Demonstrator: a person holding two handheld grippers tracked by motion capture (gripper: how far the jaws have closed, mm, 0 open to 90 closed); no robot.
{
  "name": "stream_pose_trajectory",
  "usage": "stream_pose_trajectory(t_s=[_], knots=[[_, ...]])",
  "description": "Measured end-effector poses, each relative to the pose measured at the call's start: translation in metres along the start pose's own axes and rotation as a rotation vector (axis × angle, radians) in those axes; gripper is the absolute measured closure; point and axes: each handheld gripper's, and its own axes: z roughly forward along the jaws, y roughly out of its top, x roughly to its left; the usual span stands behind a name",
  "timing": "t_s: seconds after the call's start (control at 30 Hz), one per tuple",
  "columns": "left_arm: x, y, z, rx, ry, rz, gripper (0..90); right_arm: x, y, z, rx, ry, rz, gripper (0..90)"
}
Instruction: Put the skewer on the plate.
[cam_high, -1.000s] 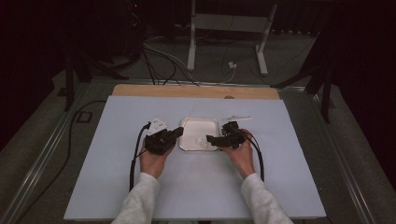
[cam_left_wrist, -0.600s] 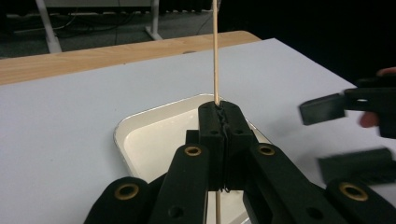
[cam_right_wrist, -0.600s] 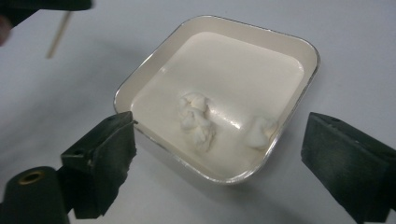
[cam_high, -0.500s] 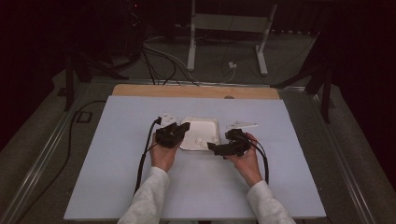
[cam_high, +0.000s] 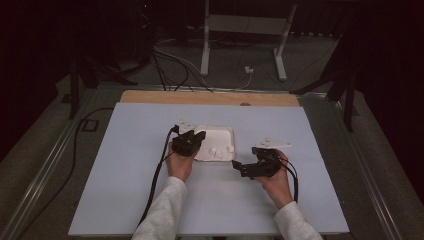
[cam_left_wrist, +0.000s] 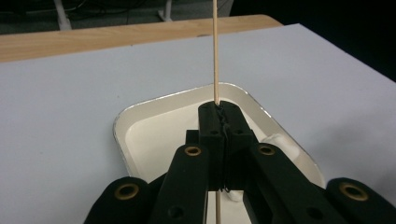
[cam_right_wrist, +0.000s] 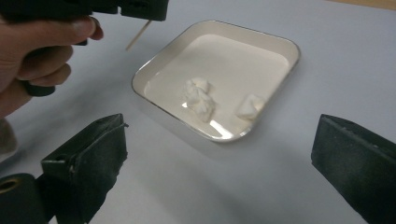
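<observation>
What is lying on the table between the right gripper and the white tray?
Nothing: in the right gripper view, bare table runs from the open right gripper to the tray. The white lumps lie inside it.

I see a white tray (cam_right_wrist: 280, 44) with white lumps (cam_right_wrist: 200, 99), a pale wooden stick (cam_left_wrist: 215, 51), black grippers (cam_high: 189, 142), and a light blue-grey table (cam_high: 125, 150).

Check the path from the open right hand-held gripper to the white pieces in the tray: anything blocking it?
Nothing visible. The right hand-held gripper, jaws just opened and empty, faces the tray across bare mat. The white pieces lie uncovered inside. The left hand-held gripper, shut on the wooden skewer, is off to one side.
</observation>
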Motion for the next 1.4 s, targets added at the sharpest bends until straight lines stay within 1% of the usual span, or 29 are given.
stream_pose_trajectory(t_s=[0.07,0.13,0.3,0.53,0.67,0.77,0.97,1.23,1.3,1.4], knots=[[0.000,-0.001,0.004,0.007,0.007,-0.009,90.0,-0.002,-0.002,-0.006,0.000,-0.008,0.000,3.7],[0.000,-0.003,0.008,0.013,0.013,-0.014,90.0,-0.004,-0.005,-0.013,-0.011,-0.015,-0.001,3.7],[0.000,-0.006,0.015,0.030,0.028,-0.017,90.0,-0.007,-0.013,-0.029,-0.037,-0.024,0.001,3.5],[0.002,-0.007,0.020,0.047,0.046,-0.021,90.0,-0.013,-0.025,-0.042,-0.067,-0.026,0.018,3.5],[0.002,-0.008,0.023,0.055,0.055,-0.028,90.0,-0.014,-0.030,-0.046,-0.077,-0.030,0.014,3.4],[0.001,-0.010,0.025,0.064,0.061,-0.032,90.0,-0.014,-0.033,-0.047,-0.072,-0.039,0.008,3.0],[-0.001,-0.013,0.030,0.085,0.070,-0.038,90.0,-0.015,-0.035,-0.051,-0.083,-0.043,0.012,3.0],[-0.005,-0.017,0.036,0.111,0.092,-0.066,89.8,-0.014,-0.037,-0.052,-0.083,-0.047,0.004,3.0],[-0.004,-0.018,0.037,0.118,0.102,-0.078,89.7,-0.014,-0.037,-0.052,-0.083,-0.047,0.004,3.0],[-0.004,-0.020,0.039,0.128,0.112,-0.084,89.7,-0.013,-0.037,-0.052,-0.081,-0.047,0.003,3.0]])
